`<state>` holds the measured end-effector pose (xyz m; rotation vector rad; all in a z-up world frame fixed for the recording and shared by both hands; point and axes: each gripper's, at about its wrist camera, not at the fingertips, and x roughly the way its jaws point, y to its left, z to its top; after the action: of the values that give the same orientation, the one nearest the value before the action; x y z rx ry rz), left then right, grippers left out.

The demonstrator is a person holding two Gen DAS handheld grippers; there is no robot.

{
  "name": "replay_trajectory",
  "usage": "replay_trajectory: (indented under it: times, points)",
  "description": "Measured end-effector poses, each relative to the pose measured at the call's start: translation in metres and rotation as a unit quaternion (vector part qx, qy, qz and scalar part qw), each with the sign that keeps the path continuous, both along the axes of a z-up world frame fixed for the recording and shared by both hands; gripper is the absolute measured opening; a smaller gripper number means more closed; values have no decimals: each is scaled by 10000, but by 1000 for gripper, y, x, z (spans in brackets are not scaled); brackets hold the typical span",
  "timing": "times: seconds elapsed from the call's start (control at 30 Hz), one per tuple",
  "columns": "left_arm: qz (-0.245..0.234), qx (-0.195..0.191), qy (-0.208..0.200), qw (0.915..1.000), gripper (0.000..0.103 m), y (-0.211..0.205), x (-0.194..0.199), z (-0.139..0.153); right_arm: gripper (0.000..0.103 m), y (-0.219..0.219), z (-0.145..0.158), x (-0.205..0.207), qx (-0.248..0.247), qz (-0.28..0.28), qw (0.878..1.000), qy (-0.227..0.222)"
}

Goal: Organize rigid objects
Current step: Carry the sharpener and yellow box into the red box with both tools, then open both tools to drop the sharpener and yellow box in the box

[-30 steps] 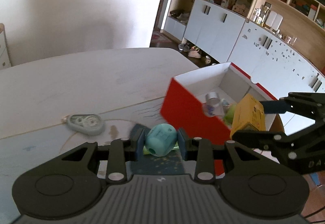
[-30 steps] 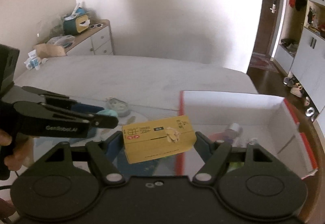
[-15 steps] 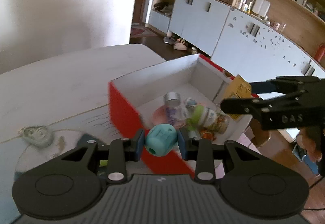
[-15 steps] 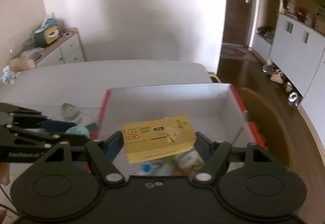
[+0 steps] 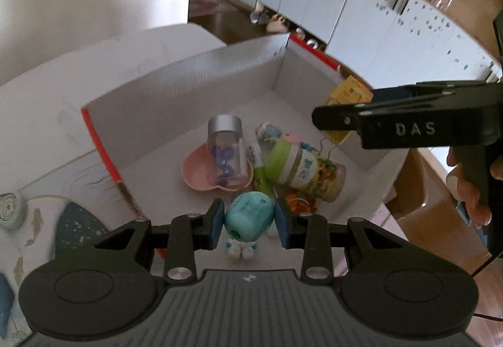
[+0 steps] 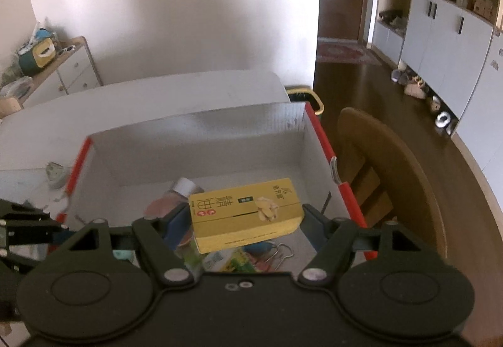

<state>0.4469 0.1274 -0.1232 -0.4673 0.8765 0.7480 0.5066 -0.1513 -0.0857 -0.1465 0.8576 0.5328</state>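
The left gripper point(image 5: 250, 223) clasped a teal egg-shaped toy point(image 5: 250, 216) at lower centre, above the open red-and-white box point(image 5: 188, 79); the right gripper point(image 6: 246, 218) clamped a yellow carton point(image 6: 245, 213) mid-frame over the same box.

I've got the jar point(image 5: 225, 152) lying in the dish point(image 5: 201, 177) inside the box point(image 5: 188, 76), bottle point(image 5: 305, 171) just right of it.

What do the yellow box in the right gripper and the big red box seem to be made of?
Yellow box: probably thin printed cardboard, slightly glossy, with sharp folded edges. Big red box: likely corrugated cardboard, red outside and matte white inside; fine ribbing shows on its inner wall.
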Motion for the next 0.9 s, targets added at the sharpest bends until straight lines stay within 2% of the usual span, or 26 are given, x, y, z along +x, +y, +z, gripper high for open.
replay_trajectory:
  times: [0.07, 0.13, 0.3, 0.5, 0.7, 0.9]
  points:
    - [49, 120, 120, 9998, 33, 2, 7, -2, 74, 1, -6, 9, -65, 12, 10000, 52]
    - [32, 29, 136, 9999, 33, 6, 11, -4, 74, 2, -12, 17, -114, 38, 9998, 128]
    - [-21, 124, 364, 9993, 33, 9, 26, -9, 74, 12, -22, 31, -257, 203, 9991, 257]
    - [68, -119, 701, 9974, 33, 20, 39, -22, 74, 34, -28, 36, -521, 519, 9967, 346]
    - [220, -435, 808, 9955, 33, 31, 40, -30, 74, 43, -34, 42, -657, 648, 9946, 484]
    - [212, -619, 941, 9934, 33, 33, 42, -34, 74, 45, -42, 48, -736, 656, 9915, 850]
